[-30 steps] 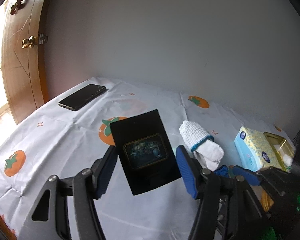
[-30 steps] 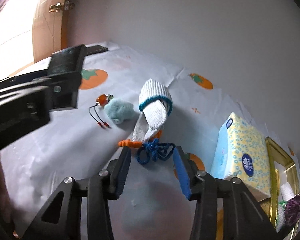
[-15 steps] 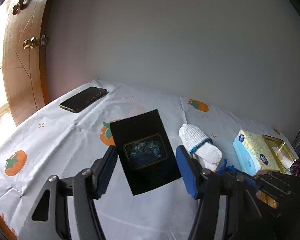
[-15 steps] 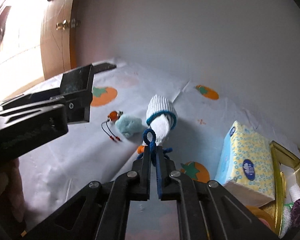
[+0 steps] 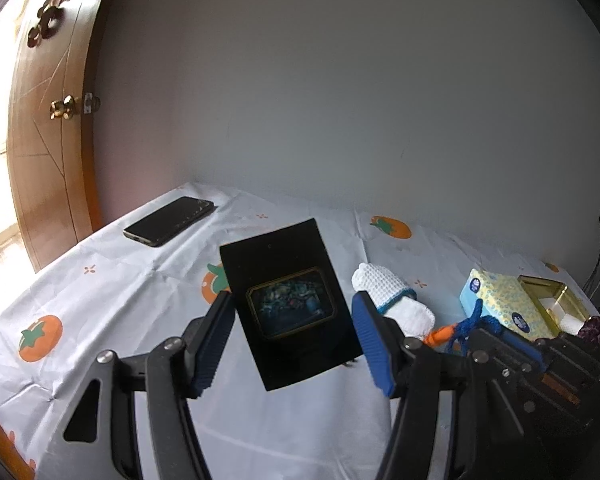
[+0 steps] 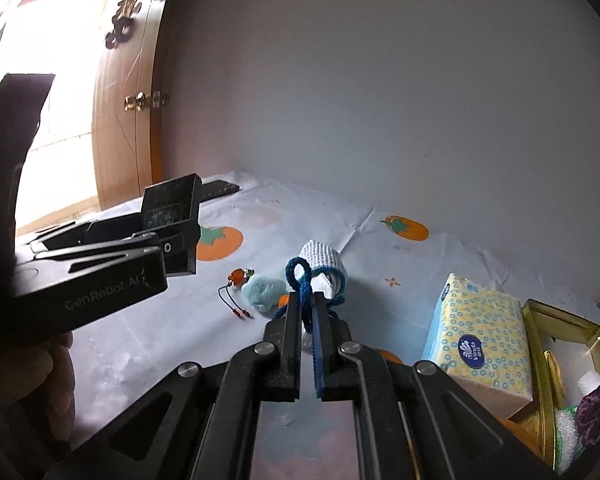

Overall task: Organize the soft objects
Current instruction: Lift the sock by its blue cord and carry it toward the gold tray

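Nearest, the right tongs (image 6: 308, 312) are pinched tight on a blue knitted cord (image 6: 300, 280), its loop standing above the ribbed blue pads and lifted off the tabletop (image 6: 148, 344). The left tongs (image 5: 292, 344) gape wide with nothing between them, hovering over a flat black card (image 5: 288, 304) with a gold-framed picture. The cloth is thin, creased and white, printed with orange persimmons. Beyond the cord lie a fluffy pale blue plush (image 6: 262, 292) and a rolled white ribbed sock (image 6: 322, 266) with a teal band. To the right, a soft yellow tissue pack (image 6: 480, 344) lies just beside an open gold tin (image 6: 540, 356) near the edge. Farther left a phone (image 5: 168, 220) lies near the plain wall; bare cloth lies between.
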### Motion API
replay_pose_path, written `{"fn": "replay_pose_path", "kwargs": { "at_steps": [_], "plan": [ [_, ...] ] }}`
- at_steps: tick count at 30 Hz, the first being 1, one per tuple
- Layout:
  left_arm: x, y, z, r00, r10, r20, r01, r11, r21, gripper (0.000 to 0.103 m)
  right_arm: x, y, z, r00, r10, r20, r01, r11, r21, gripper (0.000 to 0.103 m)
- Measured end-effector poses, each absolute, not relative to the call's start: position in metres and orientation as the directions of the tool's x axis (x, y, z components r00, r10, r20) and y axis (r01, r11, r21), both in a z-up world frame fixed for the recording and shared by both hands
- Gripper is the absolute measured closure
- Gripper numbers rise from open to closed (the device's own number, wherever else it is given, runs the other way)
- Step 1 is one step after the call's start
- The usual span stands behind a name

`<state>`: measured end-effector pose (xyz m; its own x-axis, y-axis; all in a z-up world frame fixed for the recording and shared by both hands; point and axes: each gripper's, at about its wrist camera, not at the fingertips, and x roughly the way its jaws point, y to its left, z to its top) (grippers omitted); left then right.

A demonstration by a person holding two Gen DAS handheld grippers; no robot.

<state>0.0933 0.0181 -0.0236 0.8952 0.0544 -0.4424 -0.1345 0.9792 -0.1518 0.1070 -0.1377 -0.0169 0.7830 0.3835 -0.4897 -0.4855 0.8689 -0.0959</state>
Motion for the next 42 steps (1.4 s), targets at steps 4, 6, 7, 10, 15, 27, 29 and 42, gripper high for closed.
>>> {"fn": "replay_pose_path", "kwargs": {
  "at_steps": [4, 6, 7, 10, 15, 27, 29, 42],
  "plan": [
    [0.088, 0.016, -0.021, 0.907, 0.068, -0.416, -0.137, 0.981, -0.139, 0.042, 0.104, -0.142, -0.015, 0.791, 0.4, -0.463, -0.487, 0.869, -0.082, 0.098],
    [0.085, 0.015, -0.02, 0.913, 0.072, -0.402, -0.137, 0.981, -0.134, 0.042, 0.101, -0.146, -0.013, 0.797, 0.407, -0.447, -0.486, 0.871, -0.073, 0.098],
    [0.084, 0.015, -0.019, 0.916, 0.076, -0.394, -0.138, 0.982, -0.131, 0.042, 0.1, -0.147, -0.013, 0.798, 0.413, -0.438, -0.488, 0.87, -0.068, 0.098],
    [0.081, 0.012, -0.017, 0.922, 0.087, -0.378, -0.14, 0.983, -0.116, 0.043, 0.098, -0.153, -0.012, 0.806, 0.428, -0.409, -0.489, 0.87, -0.054, 0.098],
    [0.075, 0.008, -0.015, 0.934, 0.104, -0.341, -0.144, 0.985, -0.094, 0.042, 0.09, -0.161, -0.008, 0.818, 0.444, -0.366, -0.487, 0.873, -0.031, 0.098],
    [0.06, 0.001, -0.012, 0.954, 0.125, -0.272, -0.147, 0.987, -0.063, 0.042, 0.084, -0.177, -0.005, 0.837, 0.457, -0.301, -0.479, 0.878, 0.001, 0.098],
    [0.058, 0.001, -0.011, 0.957, 0.125, -0.262, -0.146, 0.987, -0.062, 0.042, 0.084, -0.179, -0.004, 0.84, 0.457, -0.293, -0.478, 0.879, 0.003, 0.098],
    [0.048, -0.006, -0.01, 0.967, 0.143, -0.213, -0.155, 0.987, -0.04, 0.042, 0.07, -0.183, -0.001, 0.859, 0.457, -0.232, -0.473, 0.881, -0.016, 0.098]
  ]
}}
